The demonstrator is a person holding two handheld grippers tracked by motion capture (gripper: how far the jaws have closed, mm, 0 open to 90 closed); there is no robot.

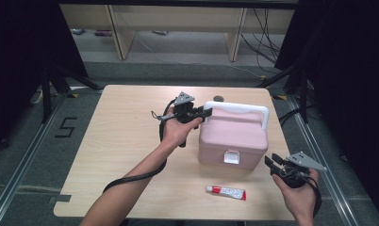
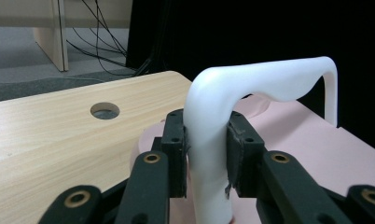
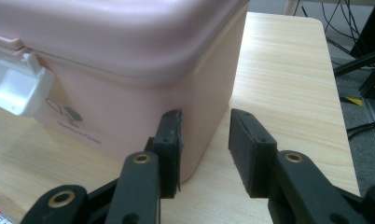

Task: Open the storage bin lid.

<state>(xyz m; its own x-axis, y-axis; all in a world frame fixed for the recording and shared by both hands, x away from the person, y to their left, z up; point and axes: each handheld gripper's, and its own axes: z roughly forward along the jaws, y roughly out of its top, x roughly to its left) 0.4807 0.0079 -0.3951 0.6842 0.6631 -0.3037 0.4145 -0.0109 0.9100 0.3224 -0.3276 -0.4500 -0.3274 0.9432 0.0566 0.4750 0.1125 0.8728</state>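
A person at a light wooden table (image 1: 126, 141) holds a two-jaw gripper in each hand, working on a pink box (image 1: 232, 139) that stands right of the table's centre, its white latch (image 1: 232, 157) facing the person. The left gripper (image 1: 202, 114) reaches in from the box's left side and pinches the white carrying handle (image 1: 239, 109), which stands raised over the lid; in the left gripper view both black pads press against the handle's near upright (image 2: 206, 140) where it bends down toward the lid, with the rest of the arch curving away to the right above the pink top. The right gripper (image 1: 272, 165) is held low beside the box's near right corner, jaws spread with nothing between them; in the right gripper view that pink corner (image 3: 199, 116) sits just beyond the left pad, apparently close to it, though contact cannot be judged from this angle. A small red-and-white tube (image 1: 226, 192) lies flat on the table in front of the box, well apart from it and between the person's two forearms. A round hole (image 2: 105, 110) in the tabletop shows behind the box near the far edge. Black cables trail from both grippers along the person's wrists.
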